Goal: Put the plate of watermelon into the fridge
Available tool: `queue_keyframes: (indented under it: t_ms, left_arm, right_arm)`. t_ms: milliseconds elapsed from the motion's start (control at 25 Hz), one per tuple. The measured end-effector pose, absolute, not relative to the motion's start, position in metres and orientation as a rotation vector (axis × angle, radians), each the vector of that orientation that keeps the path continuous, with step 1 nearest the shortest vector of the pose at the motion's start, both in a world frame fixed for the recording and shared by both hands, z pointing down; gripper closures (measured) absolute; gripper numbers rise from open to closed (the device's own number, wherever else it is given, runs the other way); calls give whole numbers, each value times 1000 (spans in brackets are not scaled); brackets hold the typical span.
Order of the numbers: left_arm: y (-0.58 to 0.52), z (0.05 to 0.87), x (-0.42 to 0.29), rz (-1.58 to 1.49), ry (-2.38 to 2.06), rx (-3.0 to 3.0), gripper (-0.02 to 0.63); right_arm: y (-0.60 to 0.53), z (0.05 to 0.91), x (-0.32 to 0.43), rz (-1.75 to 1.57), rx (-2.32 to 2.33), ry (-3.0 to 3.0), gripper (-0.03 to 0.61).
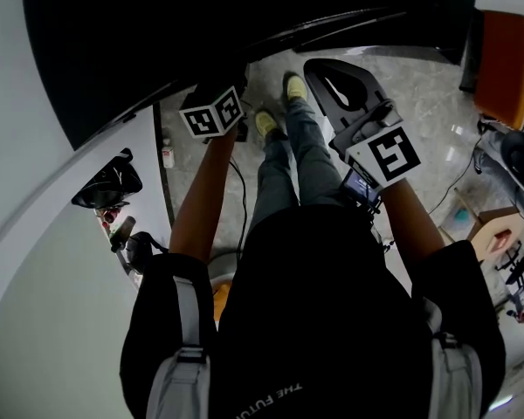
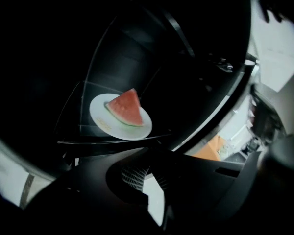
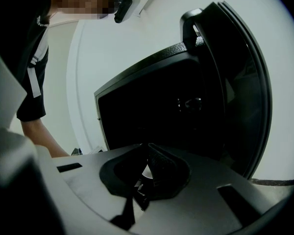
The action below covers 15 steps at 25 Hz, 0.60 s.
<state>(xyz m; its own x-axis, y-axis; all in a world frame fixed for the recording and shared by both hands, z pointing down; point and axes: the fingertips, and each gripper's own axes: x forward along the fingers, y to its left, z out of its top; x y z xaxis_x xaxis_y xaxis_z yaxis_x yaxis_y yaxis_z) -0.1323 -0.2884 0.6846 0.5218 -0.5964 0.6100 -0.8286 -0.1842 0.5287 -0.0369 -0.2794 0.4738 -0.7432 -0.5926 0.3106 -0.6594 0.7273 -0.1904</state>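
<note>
The plate (image 2: 99, 120) with its 1 watermelon slice (image 2: 127, 107) already sits on a glass shelf (image 2: 71, 131) inside the dark fridge (image 1: 157, 42). It is just ahead of my left tongs (image 2: 149, 153) and a bit above their tips. So I think the putting-in part is done. My left tongs are clenched on nothing and do not touch the plate. My right tongs (image 3: 146, 153) look clenched too, with nothing in them. They face the black fridge from the side.

Next, I think, I must pull the left tongs clear of the fridge and push the door (image 3: 240, 97) closed. What I take to be the door stands just past the right tongs, on their right, so that hand is the handy one.

Another person's arm (image 3: 39, 131) is off to the left of the right tongs. The carrier's shoes (image 1: 266, 122) and a cable (image 1: 242, 195) lie on the floor below both tongs. I could bump that arm or catch the cable.
</note>
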Motion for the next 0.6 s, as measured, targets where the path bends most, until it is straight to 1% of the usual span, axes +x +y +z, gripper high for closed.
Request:
queue_keyframes:
  t_ms: [160, 600]
  left_arm:
    - [-264, 655, -137, 363, -1198, 1988, 603]
    - [-221, 535, -163, 378, -1367, 2204, 603]
  right_arm:
    - [-281, 455, -42, 387, 1011, -2721, 565]
    - [-256, 396, -60, 265, 1007, -2791, 565]
